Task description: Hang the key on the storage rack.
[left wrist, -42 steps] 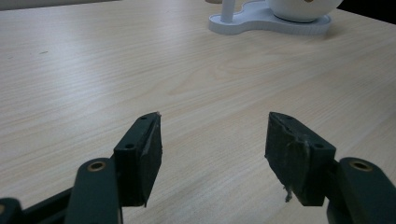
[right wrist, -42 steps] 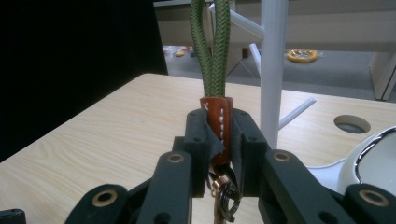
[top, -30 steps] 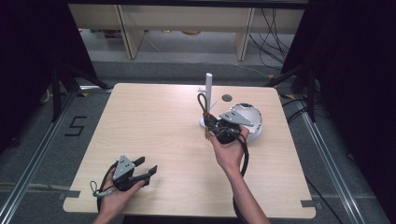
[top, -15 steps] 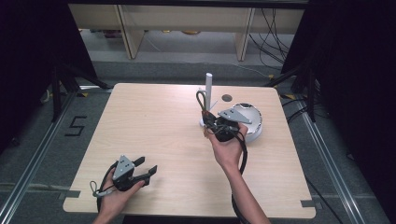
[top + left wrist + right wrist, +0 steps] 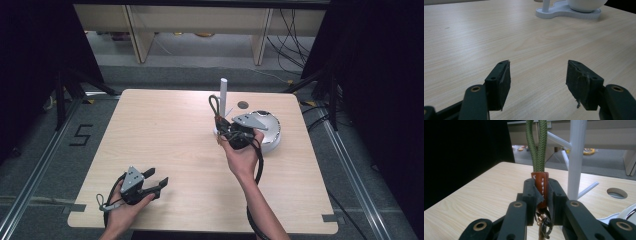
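Down in the lower left of the high view, the left tool rests low over the worktop with its jaws spread apart and nothing between them, which reads as a hand parked out of the way. Right of centre, the right tool is clamped on the brown leather tab of a green cord keychain, loop standing upright and metal rings hanging below. It is held just beside the white peg stand, probably so the loop can be slipped over a peg.
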`<state>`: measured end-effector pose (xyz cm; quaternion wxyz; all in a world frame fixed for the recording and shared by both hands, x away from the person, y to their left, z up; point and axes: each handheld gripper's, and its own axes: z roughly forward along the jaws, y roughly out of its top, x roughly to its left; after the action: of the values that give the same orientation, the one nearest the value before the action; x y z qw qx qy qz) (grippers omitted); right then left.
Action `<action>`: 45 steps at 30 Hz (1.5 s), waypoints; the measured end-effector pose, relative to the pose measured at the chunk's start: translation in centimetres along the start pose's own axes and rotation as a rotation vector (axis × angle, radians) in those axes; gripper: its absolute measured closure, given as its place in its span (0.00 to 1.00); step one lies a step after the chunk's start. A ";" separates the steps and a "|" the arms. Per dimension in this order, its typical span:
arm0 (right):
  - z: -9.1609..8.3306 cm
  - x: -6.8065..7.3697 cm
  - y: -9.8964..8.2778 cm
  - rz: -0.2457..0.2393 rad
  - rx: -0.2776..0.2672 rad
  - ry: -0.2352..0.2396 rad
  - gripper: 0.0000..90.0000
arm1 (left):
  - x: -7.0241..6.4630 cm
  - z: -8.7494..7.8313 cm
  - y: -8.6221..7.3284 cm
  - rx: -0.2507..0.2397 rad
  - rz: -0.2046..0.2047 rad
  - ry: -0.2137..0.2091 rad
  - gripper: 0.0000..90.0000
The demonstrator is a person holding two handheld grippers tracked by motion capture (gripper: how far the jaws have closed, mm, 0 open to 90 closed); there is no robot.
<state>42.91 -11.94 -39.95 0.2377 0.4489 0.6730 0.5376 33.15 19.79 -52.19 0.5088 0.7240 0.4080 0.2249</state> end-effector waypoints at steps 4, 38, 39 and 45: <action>0.1 -0.1 0.0 -0.009 -0.004 0.001 0.88 | 0.0 0.0 0.0 0.000 -0.004 0.001 0.40; 1.4 -0.1 0.9 0.019 0.012 0.002 0.88 | 0.0 0.0 0.0 -0.003 -0.004 0.000 0.40; 1.5 -0.1 1.0 0.016 0.012 0.001 0.88 | 0.0 0.0 0.0 -0.003 -0.004 0.000 0.39; 1.9 -0.3 0.9 -0.001 0.014 -0.002 0.88 | -0.1 0.0 0.0 -0.001 0.002 0.001 0.39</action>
<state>44.89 -11.19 -39.73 0.2355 0.4508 0.6768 0.5322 33.13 19.74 -52.19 0.5086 0.7239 0.4075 0.2261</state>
